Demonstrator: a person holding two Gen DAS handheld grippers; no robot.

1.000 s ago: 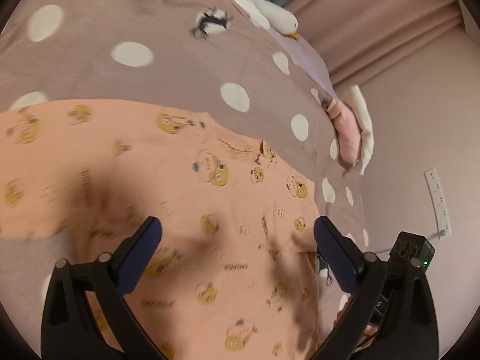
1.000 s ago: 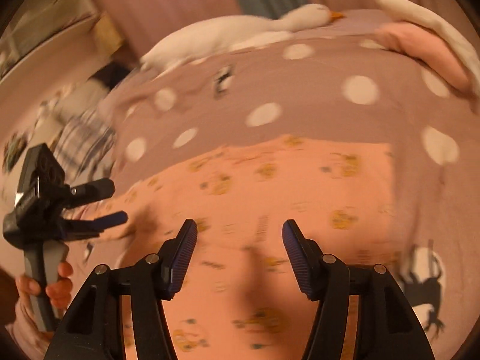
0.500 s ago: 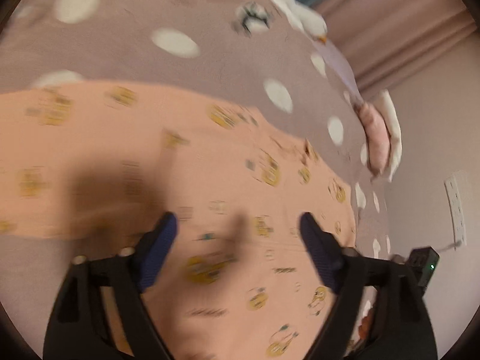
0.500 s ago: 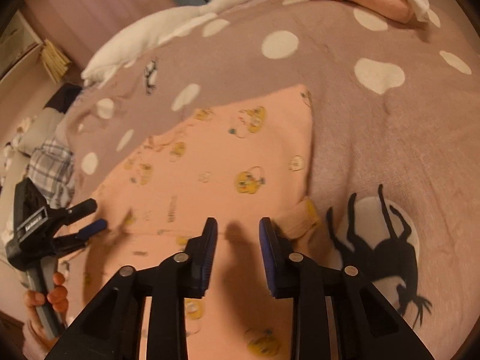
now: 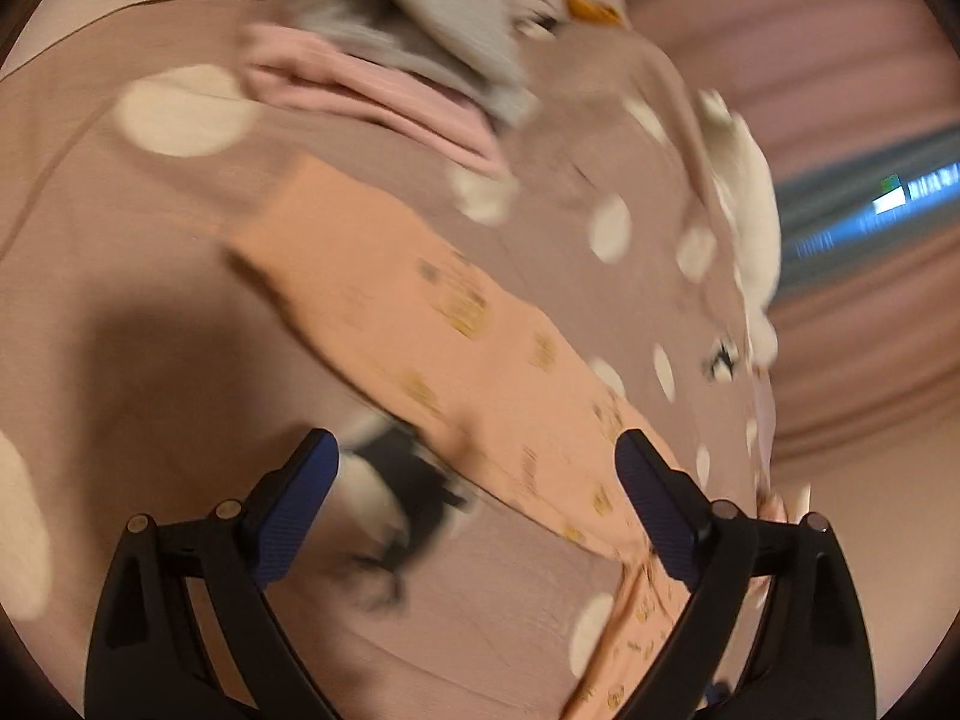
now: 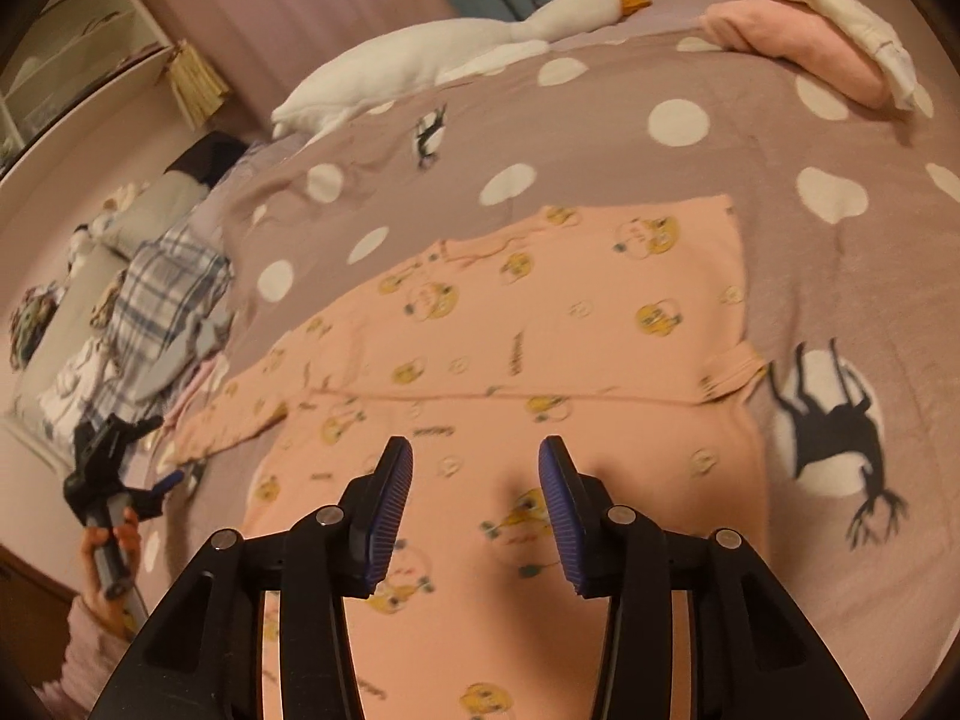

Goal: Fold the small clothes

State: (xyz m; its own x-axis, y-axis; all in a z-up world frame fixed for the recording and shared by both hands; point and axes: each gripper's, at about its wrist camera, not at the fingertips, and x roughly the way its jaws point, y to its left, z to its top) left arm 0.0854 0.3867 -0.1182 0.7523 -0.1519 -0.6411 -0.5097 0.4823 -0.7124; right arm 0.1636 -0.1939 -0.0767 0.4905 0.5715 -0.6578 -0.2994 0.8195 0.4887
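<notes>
The left hand-held gripper has swung off the garment toward its far sleeve end, jaws spread and empty. The right hand-held gripper has just been reopening; its jaws stand apart with nothing gripped between them. The peach top lies flat on the spotted bedspread, one fold apparently laid. Next, likely, each gripper pinches a sleeve or hem edge.

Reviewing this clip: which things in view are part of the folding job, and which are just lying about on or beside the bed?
Part of the job:
- peach cartoon-print baby garment, spread flat
- right gripper, open above it, jaws just reopening, nothing between them
- left gripper, open

Lying about:
- white plush goose
- folded pink and white clothes
- plaid cloth pile
- mauve polka-dot bedspread
</notes>
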